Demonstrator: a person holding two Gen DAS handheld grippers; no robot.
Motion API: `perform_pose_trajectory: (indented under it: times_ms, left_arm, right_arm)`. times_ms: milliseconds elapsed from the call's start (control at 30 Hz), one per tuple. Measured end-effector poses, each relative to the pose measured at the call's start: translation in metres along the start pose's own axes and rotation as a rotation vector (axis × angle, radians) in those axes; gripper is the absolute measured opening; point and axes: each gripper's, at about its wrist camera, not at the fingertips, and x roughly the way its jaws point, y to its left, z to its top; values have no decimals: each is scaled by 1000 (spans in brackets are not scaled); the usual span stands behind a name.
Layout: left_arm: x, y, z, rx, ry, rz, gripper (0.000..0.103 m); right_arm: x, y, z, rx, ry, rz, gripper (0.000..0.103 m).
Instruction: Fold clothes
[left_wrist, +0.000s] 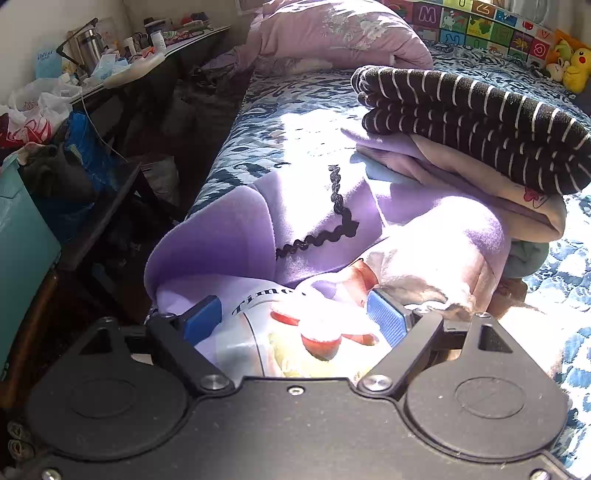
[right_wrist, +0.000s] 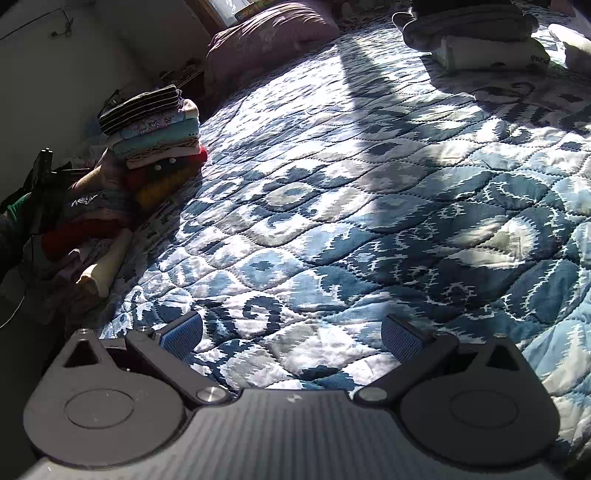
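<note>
**Left gripper over lilac garment, right one idle**

While sunlight washes out the blue-and-white patterned quilt (left_wrist: 295, 122), the left gripper (left_wrist: 295, 321) sits w/ blue pads apart either side of a lilac fleece garment w/ black zigzag trim (left_wrist: 314, 206), not clamped. Beside it: stack topped by black white-striped folded top (left_wrist: 480, 122). Right gripper (right_wrist: 291, 332) spread wide, nothing between, above bare quilt.

Harsh sunlight, blown-out glare on purple garment (left_wrist: 303, 206), deep shadows, fisheye-bent edges.
</note>
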Motion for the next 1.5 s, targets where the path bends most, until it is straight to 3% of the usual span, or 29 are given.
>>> perform_pose_trajectory:
  times_ms: [133, 267, 400, 633, 800, 933, 1067, 1133, 1300, 1500]
  left_arm:
    - [34, 3, 26, -28, 74, -7, 86]
    - [43, -13, 39, -17, 92, 86, 91]
    - [11, -3, 26, -50, -24, 152, 91]
    - [-56, -13, -7, -23, -251, 191, 93]
    - [-103, -29, -34, -19, -351, 188, 93]
    - [-143, -41, -63, -81, -433, 135, 93]
    - [-184, -68, -108, -162, -472, 9, 94]
    - [-204, -95, -135, -163, -473, -39, 102]
    - [-248, -181, -196, -194, -430, -187, 102]
    - [-295, -286, -236, -265, -379, -368, 102]
  right_arm:
    - [8, 1, 1, 16, 11, 9, 102]
    - [9, 11, 7, 14, -29, 23, 102]
    - [-9, 14, 11, 13, -88, 45, 102]
    - [-27, 22, 14, -28, -123, 55, 102]
    - [-39, 29, 11, -65, -153, 67, 102]
    - [-50, 33, 8, -69, -177, 86, 102]
    - [-64, 40, 6, -94, -199, 101, 102]
    - [-69, 45, 8, -110, -195, 105, 102]
    - [-88, 62, 12, -185, -224, 34, 103]
    - [-131, 79, 26, -218, -286, -24, 103]
